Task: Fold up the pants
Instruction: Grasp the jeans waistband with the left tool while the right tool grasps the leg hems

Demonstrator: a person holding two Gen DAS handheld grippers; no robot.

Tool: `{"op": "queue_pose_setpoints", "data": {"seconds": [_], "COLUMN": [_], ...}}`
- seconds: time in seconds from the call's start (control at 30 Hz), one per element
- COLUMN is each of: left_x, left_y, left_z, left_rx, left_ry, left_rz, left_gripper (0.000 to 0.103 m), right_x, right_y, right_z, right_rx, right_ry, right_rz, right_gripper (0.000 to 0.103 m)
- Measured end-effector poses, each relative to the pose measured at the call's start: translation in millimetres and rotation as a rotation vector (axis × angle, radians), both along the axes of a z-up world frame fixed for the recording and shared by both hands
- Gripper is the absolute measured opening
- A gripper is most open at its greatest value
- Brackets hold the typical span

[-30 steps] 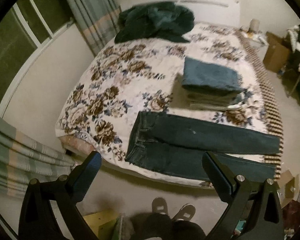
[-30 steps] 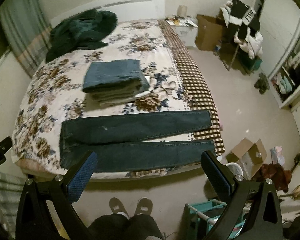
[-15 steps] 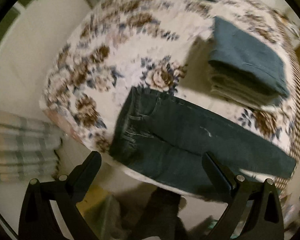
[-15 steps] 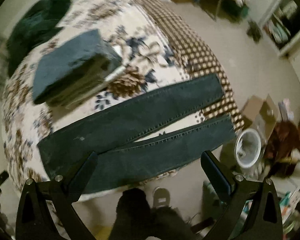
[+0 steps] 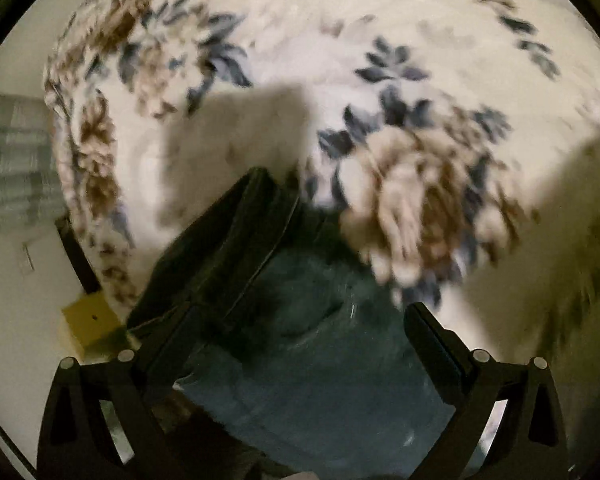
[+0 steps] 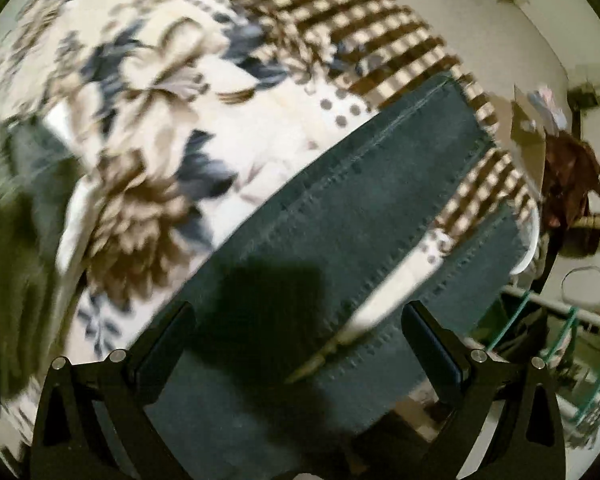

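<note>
Dark blue jeans lie flat on the floral bedspread [image 5: 380,80]. In the left wrist view the waistband end [image 5: 235,240] fills the lower middle, blurred. My left gripper [image 5: 295,336] is open and empty, close above the waist. In the right wrist view the two legs [image 6: 360,200] run up to the right, cuffs near the checked bed edge [image 6: 340,12]. My right gripper [image 6: 295,332] is open and empty, close above the legs.
The bed's near edge drops to the floor. A yellow box [image 5: 91,320] and a striped curtain [image 5: 11,160] are at the left. A folded stack [image 6: 3,200] is at the left of the right wrist view. Boxes and clutter [image 6: 568,176] are on the floor at right.
Both grippers have dropped from high above the bed to close over the jeans, left toward the waist, right toward the legs. Both stay open.
</note>
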State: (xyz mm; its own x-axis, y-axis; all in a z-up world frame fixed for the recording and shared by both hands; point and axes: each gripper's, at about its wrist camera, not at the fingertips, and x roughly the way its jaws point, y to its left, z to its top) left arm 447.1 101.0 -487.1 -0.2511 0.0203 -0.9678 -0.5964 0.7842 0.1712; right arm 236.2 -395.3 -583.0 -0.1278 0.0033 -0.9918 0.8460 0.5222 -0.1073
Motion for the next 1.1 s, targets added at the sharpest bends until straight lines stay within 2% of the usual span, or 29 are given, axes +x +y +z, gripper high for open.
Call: {"op": "queue_pose_setpoints", "data": {"seconds": [0.1, 0.17, 0.2, 0.23, 0.3, 0.37, 0.4, 0.47, 0.5, 0.53, 0.57, 0.73, 0.83, 1.0, 1.1], "left_x": [6, 8, 8, 7, 4, -3, -7, -18, -24, -31, -39, -102, -154, -224, -258], "left_y": [5, 5, 4, 3, 1, -3, -5, -7, -8, -7, -7, 3, 18, 37, 49], "left_z": [-30, -42, -46, -48, -45, -33, -27, -6, 3, 12, 23, 81, 94, 80, 50], "left_rx": [-0.005, 0.013, 0.03, 0.047, 0.059, 0.034, 0.015, 0.012, 0.005, -0.004, -0.01, -0.041, -0.048, -0.035, -0.035], "left_ry": [0.029, 0.035, 0.042, 0.042, -0.003, -0.083, -0.117, -0.189, -0.215, -0.243, -0.272, -0.403, -0.433, -0.404, -0.357], "left_rz": [0.056, 0.055, 0.043, 0.027, 0.008, -0.004, -0.007, -0.011, -0.011, -0.011, -0.012, -0.026, -0.026, -0.021, 0.019], "left_gripper": [0.102, 0.088, 0.074, 0.064, 0.053, 0.023, 0.019, 0.015, 0.014, 0.013, 0.012, 0.011, 0.011, 0.011, 0.011], "right_x": [9, 12, 14, 15, 18, 19, 19, 18, 17, 15, 14, -9, -42, -122, -169], "right_y": [-14, -21, -24, -25, -26, -27, -26, -27, -27, -27, -25, -14, -6, -13, -15], "right_z": [-33, -50, -58, -64, -76, -85, -87, -86, -82, -77, -69, -25, 2, 12, 1], "right_rx": [0.022, 0.041, 0.054, 0.064, 0.076, 0.084, 0.087, 0.082, 0.073, 0.059, 0.047, 0.041, 0.049, 0.063, 0.068], "right_ry": [0.015, 0.017, 0.012, 0.006, 0.011, 0.008, 0.002, -0.019, -0.033, -0.049, -0.069, -0.168, -0.215, -0.23, -0.202], "right_rz": [-0.056, -0.098, -0.121, -0.137, -0.15, -0.153, -0.152, -0.141, -0.128, -0.112, -0.1, -0.052, -0.027, -0.006, 0.018], "right_gripper": [0.103, 0.103, 0.103, 0.103, 0.102, 0.084, 0.077, 0.043, 0.032, 0.015, 0.009, 0.005, 0.004, 0.004, 0.004]}}
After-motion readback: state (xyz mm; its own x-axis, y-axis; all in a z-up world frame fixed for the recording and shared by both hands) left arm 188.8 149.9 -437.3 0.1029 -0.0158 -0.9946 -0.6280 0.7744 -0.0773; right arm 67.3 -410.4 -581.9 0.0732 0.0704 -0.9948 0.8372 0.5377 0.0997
